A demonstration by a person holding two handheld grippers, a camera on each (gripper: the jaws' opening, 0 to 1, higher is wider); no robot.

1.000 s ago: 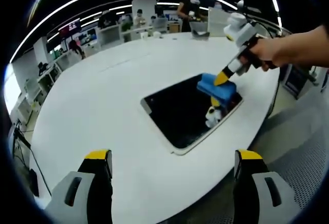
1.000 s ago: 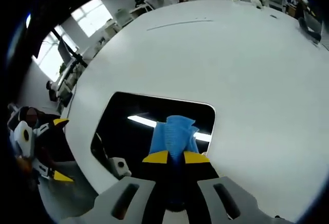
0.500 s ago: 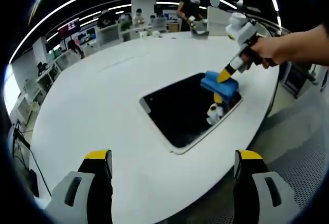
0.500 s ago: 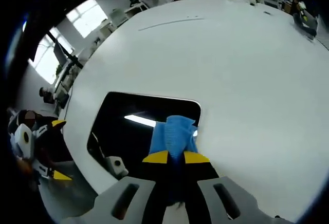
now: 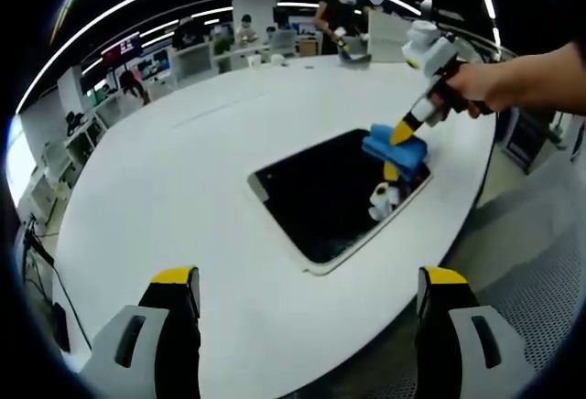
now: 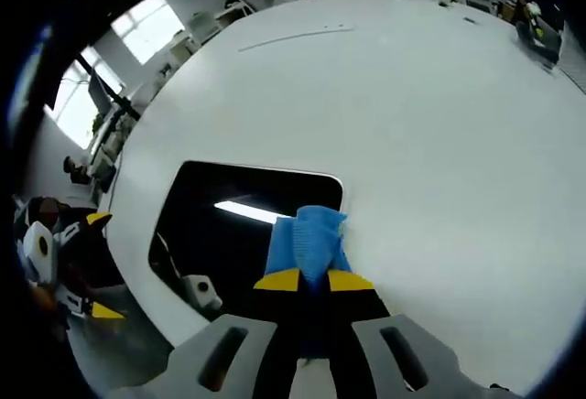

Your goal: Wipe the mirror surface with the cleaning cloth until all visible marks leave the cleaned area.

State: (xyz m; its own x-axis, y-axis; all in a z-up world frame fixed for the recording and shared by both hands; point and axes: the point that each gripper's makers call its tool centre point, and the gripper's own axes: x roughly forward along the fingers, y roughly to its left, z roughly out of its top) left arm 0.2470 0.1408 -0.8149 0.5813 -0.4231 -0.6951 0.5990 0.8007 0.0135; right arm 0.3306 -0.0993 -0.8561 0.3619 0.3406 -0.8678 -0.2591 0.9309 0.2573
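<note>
A dark rectangular mirror (image 5: 330,198) in a white frame lies flat on the white table (image 5: 183,170). My right gripper (image 5: 400,132), held in a person's hand, is shut on a blue cleaning cloth (image 5: 396,146) and presses it onto the mirror's far right corner. In the right gripper view the cloth (image 6: 309,241) sticks out past the closed yellow-tipped jaws of my right gripper (image 6: 312,280), lying over the corner of the mirror (image 6: 229,234). My left gripper (image 5: 307,280) hangs open off the near table edge, away from the mirror, holding nothing.
The round white table has wide bare room left of and behind the mirror. Its edge (image 5: 458,234) runs close by the mirror's right side, with grey floor (image 5: 540,280) beyond. Desks, screens and people stand far behind. A laptop (image 5: 355,51) sits at the far table edge.
My right gripper has slid the blue cloth along the mirror toward its far right corner. The left gripper has held still.
</note>
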